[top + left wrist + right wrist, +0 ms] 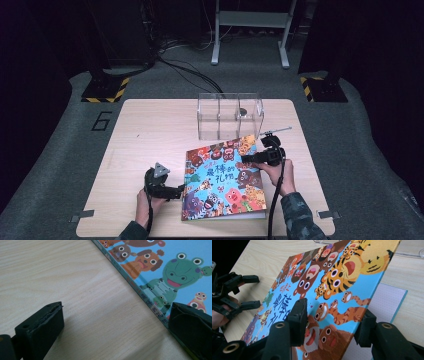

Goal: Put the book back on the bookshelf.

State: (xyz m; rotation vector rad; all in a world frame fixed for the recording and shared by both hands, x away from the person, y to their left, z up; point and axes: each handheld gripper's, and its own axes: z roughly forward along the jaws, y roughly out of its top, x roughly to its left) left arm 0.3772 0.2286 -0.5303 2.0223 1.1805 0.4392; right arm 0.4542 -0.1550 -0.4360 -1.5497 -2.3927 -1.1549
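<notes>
While the picture book (224,179) lies on the pale wooden table (150,130), its front cover (342,282) is lifted at the right edge, tilted up off the white first page (387,302) beneath it. The book sits toward the near right part of the table, just in front of a clear plastic box (230,116) with compartments, its spine on the left side. Its cover is bright blue and crowded with cartoon animals: tigers, bears, a frog.

Seen from its own camera, the right gripper (332,320) has its jaws set narrow on the raised cover, one jaw on the printed face and the other behind the cover's edge, so the cover is pinched between them. From above, that gripper (260,157) shows at the book's upper right edge, with the person's right hand (277,172) behind it.

At the book's left side the left gripper (175,191) rests low over the table with its jaws wide apart. In its own view one jaw stands over bare wood and the other reaches onto the cover at the spine (140,291); nothing is clamped between them. The person's left hand (147,202) holds it near the table's front edge
</notes>
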